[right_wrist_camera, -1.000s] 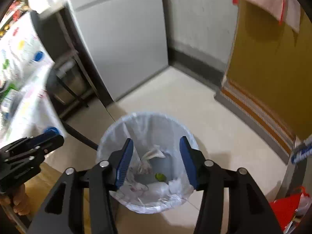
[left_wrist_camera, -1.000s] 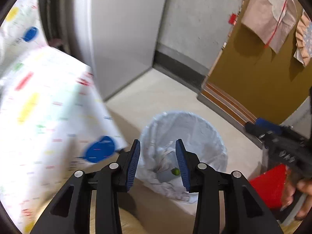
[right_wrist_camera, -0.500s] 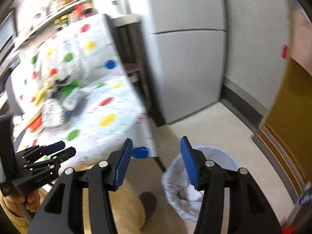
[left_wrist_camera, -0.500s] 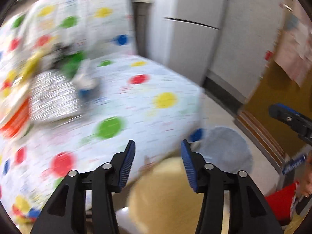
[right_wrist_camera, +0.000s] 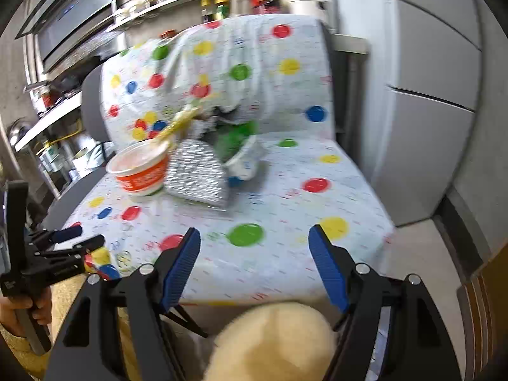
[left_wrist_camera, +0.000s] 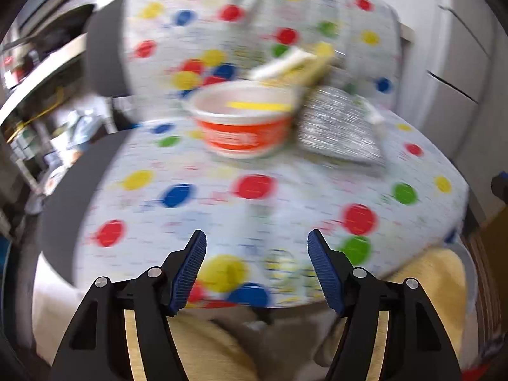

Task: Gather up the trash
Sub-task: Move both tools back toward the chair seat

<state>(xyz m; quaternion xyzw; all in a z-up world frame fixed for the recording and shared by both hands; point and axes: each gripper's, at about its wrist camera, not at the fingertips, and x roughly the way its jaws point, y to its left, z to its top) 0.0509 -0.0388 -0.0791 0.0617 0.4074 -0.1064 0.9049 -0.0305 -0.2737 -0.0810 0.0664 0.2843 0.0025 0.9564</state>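
Hovering over the spotted seat, the left tool [left_wrist_camera: 256, 265] and right tool [right_wrist_camera: 254, 262] have just spread, nothing between them. An orange bowl [right_wrist_camera: 141, 171] touches a foil packet [right_wrist_camera: 198, 174].

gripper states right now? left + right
Left hand-held gripper: open, nothing between the jaws, which have just been opening.
Right hand-held gripper: open, holding nothing, jaws likewise just been opening.

Bright, even indoor light; heavy motion blur, fisheye bending and dark corners.

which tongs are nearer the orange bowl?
Left, though not by much. Left tongs face the orange bowl head-on; right tongs sit farther right, bowl off to their left, both open.
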